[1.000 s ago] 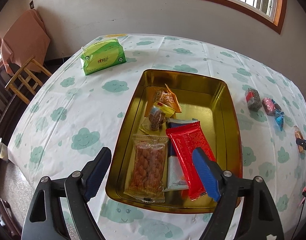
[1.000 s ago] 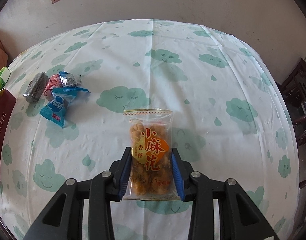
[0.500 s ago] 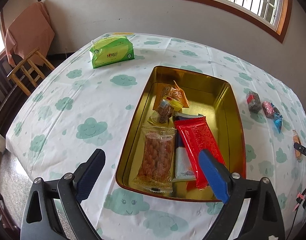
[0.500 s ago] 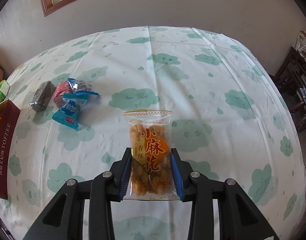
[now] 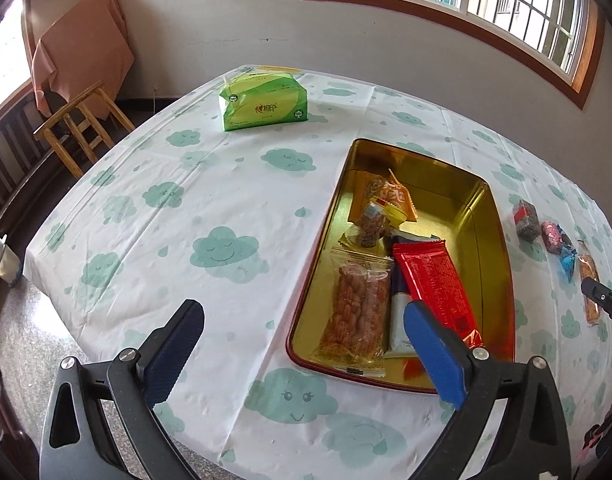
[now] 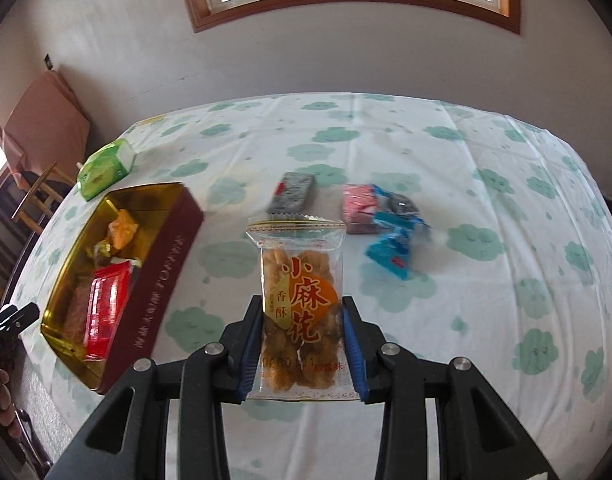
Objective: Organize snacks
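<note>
The right gripper is clenched on a clear plastic packet of fried twist snacks with an orange label, its blue pads pressing the packet's lower sides so that it is held off the bench, which is covered in a white cloth printed with green clouds. Beyond it, on the cloth, lie a grey-wrapped bar, a pink-wrapped sweet and a blue-wrapped sweet, none yet collected.

The left gripper is released, jaws wide apart and grasping nothing, hovering over the near end of a rectangular gold-lined tin with a dark red outside. Inside the tin already lie a clear packet of brown twists, a red foil bar, a white-and-blue packet partly under it, an orange packet and a small brown wrapped sweet.

Judging from this, the sorting is past halfway: five items are stowed, one is in transit, three wait on the cloth. A green tissue pack stands apart at the far side.
</note>
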The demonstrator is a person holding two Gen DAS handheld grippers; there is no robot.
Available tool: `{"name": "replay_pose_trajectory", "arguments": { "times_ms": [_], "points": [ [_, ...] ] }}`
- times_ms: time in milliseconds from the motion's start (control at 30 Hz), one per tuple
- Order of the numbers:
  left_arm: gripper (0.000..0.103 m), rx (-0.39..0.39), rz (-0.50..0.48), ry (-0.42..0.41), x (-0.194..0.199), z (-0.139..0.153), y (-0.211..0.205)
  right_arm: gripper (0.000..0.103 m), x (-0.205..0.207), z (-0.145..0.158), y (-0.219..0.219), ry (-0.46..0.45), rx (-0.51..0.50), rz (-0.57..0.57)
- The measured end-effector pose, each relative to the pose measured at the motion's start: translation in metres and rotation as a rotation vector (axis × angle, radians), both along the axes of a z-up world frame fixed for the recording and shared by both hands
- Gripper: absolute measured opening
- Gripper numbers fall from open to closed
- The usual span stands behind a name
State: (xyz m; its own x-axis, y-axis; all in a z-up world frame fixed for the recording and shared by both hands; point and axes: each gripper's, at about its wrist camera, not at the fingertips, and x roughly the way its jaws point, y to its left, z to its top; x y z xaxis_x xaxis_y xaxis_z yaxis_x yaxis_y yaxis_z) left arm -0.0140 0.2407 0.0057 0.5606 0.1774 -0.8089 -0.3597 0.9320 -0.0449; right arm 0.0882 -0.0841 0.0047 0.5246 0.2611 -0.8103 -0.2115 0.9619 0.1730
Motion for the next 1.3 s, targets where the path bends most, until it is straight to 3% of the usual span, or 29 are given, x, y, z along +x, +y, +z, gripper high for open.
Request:
{"name": "replay_pose_trajectory", "arguments": {
  "times_ms": [333,600,1300],
  "points": [
    [0.099,-0.005,0.088,0.022,-0.019,-0.004,0.031,0.037,-0.021,0.011,0.106,0.010,0.074,0.187],
    [0.099,-0.006,0.110,0.031,-0.025,-0.005,0.040,0.037,-0.031,0.002,0.157,0.038,0.073,0.288],
    [0.099,-0.003,0.080,0.044,-0.023,-0.007,0.029,0.038,-0.037,-0.030,0.191,0.069,0.001,0.354]
  ]
}}
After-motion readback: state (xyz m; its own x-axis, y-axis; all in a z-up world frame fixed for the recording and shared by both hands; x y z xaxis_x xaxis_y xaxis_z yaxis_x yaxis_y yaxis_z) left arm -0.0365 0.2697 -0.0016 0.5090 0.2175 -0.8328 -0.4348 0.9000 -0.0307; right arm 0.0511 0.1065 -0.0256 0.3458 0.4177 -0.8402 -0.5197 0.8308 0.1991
